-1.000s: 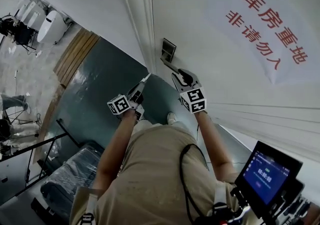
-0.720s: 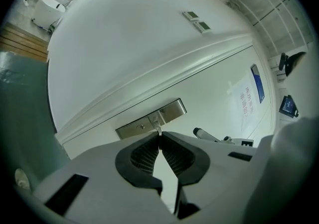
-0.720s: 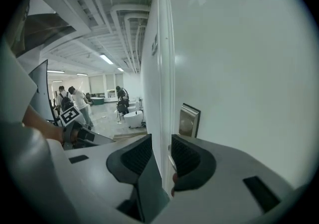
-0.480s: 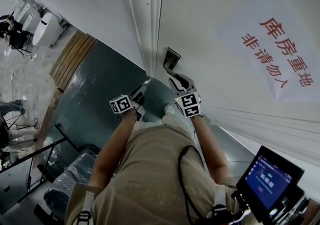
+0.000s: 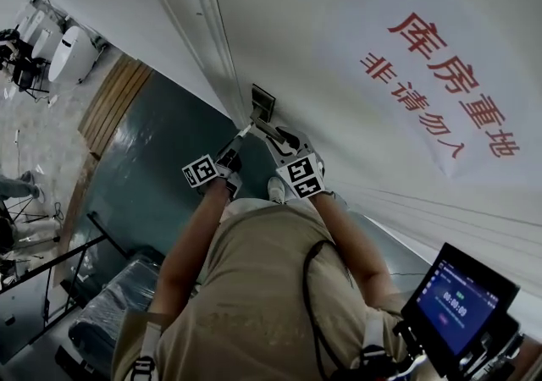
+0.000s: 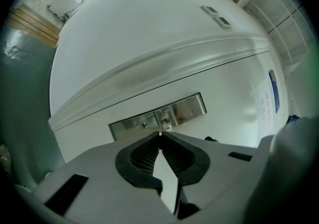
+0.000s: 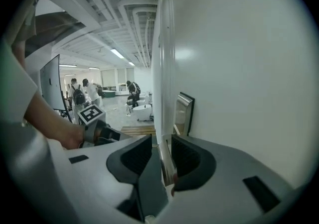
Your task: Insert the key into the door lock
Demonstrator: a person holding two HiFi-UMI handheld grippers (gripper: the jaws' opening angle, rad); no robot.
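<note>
The steel lock plate (image 5: 262, 102) sits on the white door (image 5: 356, 24) beside the frame; in the left gripper view the lock plate (image 6: 185, 110) fills the middle, with a small keyhole (image 6: 143, 125) on it. My left gripper (image 5: 244, 131) points at the plate, just short of it. Its jaws (image 6: 160, 135) are shut, and only a thin metal tip of the key (image 6: 160, 132) shows at their front. My right gripper (image 5: 270, 134) is shut on the door handle (image 7: 167, 164), which runs between its pads (image 7: 185, 154) up to the plate (image 7: 183, 113).
A white sign with red characters (image 5: 440, 91) hangs on the door. The door frame (image 5: 203, 41) runs left of the lock. Below lie a dark green floor (image 5: 152, 168) and wooden planks (image 5: 114, 104). A tablet screen (image 5: 461, 299) glows at bottom right. People (image 7: 79, 91) stand far off.
My left gripper has moved closer to the lock plate, its tip now right in front of it. The right gripper stays on the handle and has sunk a little.
</note>
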